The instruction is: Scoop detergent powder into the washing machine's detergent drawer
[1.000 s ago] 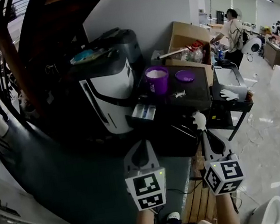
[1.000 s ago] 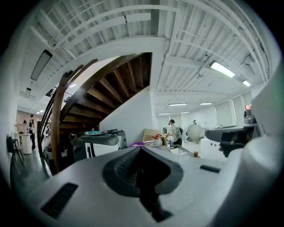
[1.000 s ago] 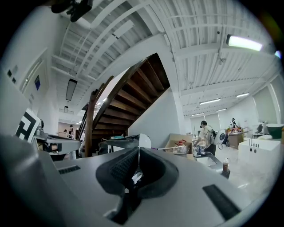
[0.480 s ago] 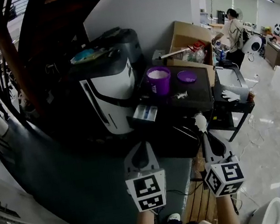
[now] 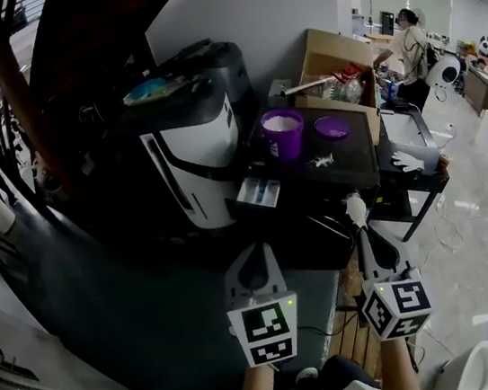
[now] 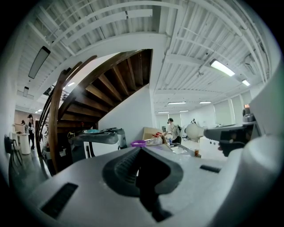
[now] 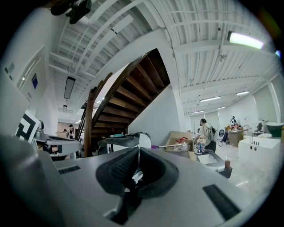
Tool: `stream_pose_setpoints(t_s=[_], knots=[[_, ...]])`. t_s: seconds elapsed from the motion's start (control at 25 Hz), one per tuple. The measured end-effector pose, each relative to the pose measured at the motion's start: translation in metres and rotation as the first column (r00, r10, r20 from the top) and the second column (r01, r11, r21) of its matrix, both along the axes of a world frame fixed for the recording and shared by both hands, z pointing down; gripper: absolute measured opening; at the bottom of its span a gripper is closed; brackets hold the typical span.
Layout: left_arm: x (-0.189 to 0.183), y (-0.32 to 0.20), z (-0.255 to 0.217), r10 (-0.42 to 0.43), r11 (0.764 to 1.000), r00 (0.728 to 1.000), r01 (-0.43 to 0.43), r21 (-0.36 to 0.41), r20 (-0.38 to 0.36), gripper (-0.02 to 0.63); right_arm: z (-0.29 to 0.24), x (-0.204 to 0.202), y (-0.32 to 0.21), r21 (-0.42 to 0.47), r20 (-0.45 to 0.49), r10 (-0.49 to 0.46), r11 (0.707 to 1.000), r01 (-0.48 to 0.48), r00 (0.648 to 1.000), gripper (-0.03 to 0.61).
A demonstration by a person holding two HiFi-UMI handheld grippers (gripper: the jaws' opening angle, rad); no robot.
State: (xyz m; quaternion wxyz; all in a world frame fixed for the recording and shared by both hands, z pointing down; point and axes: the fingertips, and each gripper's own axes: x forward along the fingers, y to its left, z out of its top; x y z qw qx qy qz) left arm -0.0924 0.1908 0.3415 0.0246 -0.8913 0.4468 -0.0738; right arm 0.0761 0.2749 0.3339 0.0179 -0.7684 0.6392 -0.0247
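The washing machine (image 5: 191, 143) stands left of a dark table, its detergent drawer (image 5: 258, 193) pulled open. A purple tub of white powder (image 5: 283, 134) sits on the table behind the drawer, with its purple lid (image 5: 331, 127) beside it. My right gripper (image 5: 360, 234) is shut on a white scoop (image 5: 355, 209), held in the air short of the table's near edge; the scoop's bowl points forward. The left gripper view shows the scoop's bowl (image 6: 194, 131) too. My left gripper (image 5: 250, 250) is shut and empty, level with the right one.
An open cardboard box (image 5: 333, 63) with clutter stands behind the table (image 5: 348, 160). A small white object (image 5: 319, 162) lies on the table and a white glove (image 5: 413, 160) on the cart to the right. A person (image 5: 409, 38) stands far right. A staircase rises at left.
The head view has shifted slightly, so the table and machine sit a little lower and to the right. Both grippers keep the same pose; the scoop stays held.
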Motion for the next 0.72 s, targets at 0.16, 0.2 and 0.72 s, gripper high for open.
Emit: stream_pose_setpoints(t_s=[0.16,0.2,0.72], knots=[[-0.001,-0.004,0.002,-0.002,1.000,1.000,0.002,-0.004,0.002,0.002,0.000,-0.001,-0.005,-0.002,0.003,-0.003,1.000,0.003,1.000,0.020],[-0.001,-0.006,0.004,-0.004,1.000,1.000,0.004,-0.007,0.001,0.002,0.000,0.000,-0.006,-0.001,0.003,-0.003,1.000,0.003,1.000,0.020],[0.012,-0.055,0.013,-0.036,0.999,0.999,0.037,-0.031,0.013,0.002,0.002,0.020,-0.061,-0.008,0.011,-0.022,1.000,0.022,1.000,0.020]])
